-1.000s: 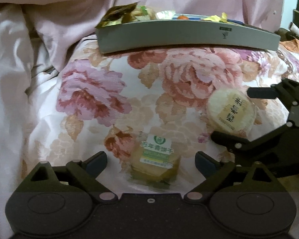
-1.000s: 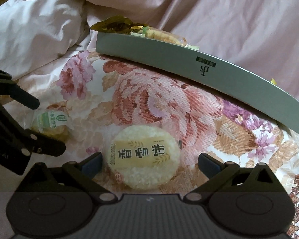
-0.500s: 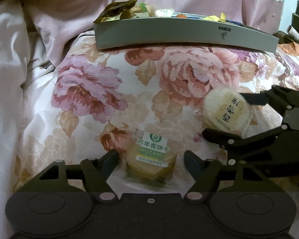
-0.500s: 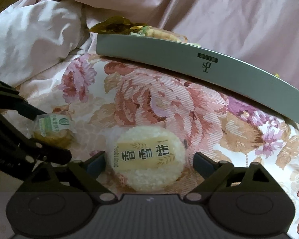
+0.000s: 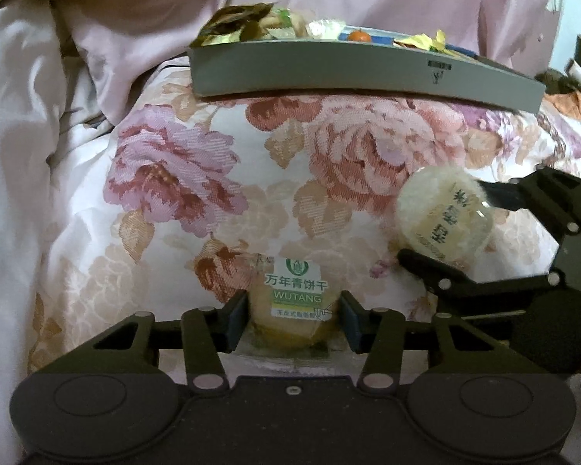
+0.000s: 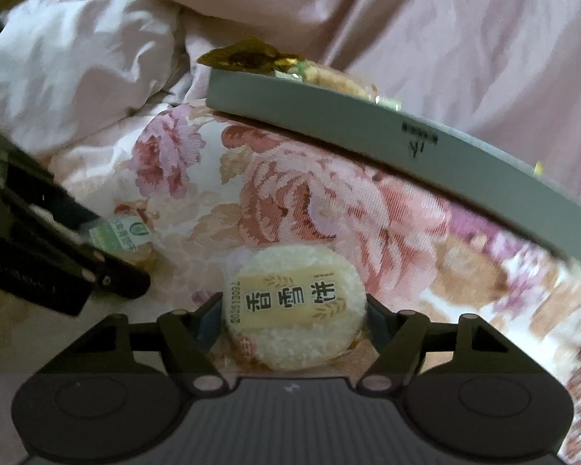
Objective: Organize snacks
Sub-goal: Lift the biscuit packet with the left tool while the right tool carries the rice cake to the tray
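1. One round white rice cracker in clear wrap with a beige label (image 6: 296, 308).
2. One small yellowish biscuit packet with a green-and-white label (image 5: 295, 306).
3. One long grey tray (image 5: 329, 73) of mixed snacks.
4. Two black two-finger grippers: left gripper (image 5: 295, 319), right gripper (image 6: 295, 319).

You are working on a bed with a flowery bedspread (image 5: 174, 178). A long grey tray (image 5: 329, 73) full of snacks sits on it at the back. Nearer you lie a small green-label biscuit pack (image 5: 294, 302) and a round rice cake (image 6: 296, 306). Crumpled pink bedding (image 5: 77, 19) is bunched up behind.
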A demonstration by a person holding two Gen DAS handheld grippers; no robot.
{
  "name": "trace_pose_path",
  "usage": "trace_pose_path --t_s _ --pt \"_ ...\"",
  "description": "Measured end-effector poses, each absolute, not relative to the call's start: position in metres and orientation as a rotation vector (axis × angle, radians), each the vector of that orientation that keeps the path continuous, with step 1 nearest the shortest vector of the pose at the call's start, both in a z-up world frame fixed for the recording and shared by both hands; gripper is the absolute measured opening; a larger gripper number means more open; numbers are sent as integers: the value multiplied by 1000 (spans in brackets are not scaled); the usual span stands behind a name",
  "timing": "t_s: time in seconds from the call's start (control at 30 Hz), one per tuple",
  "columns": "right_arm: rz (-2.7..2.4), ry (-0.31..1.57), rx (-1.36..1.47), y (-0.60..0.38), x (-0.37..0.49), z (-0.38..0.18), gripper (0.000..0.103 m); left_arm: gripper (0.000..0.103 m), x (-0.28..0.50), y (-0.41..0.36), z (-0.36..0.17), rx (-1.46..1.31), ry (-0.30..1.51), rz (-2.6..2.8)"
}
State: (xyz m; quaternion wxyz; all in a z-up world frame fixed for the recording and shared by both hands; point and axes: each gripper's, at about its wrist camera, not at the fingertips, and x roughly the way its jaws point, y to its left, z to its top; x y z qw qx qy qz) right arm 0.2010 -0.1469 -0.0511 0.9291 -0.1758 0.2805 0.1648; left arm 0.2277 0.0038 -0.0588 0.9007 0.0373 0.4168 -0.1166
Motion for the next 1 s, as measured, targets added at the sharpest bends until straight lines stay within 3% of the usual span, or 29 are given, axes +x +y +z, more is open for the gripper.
trace_pose_path --t_s 0.23,0.77,1.0 --pt "280 449 -567 -134 177 -42 76 51 219 5 -45 27 784 -224" --pt "110 291 -387 -164 113 57 76 51 151 -1 37 -73 539 -210" --pt "109 230 -438 -160 87 96 76 51 137 -4 73 -158 487 -224"
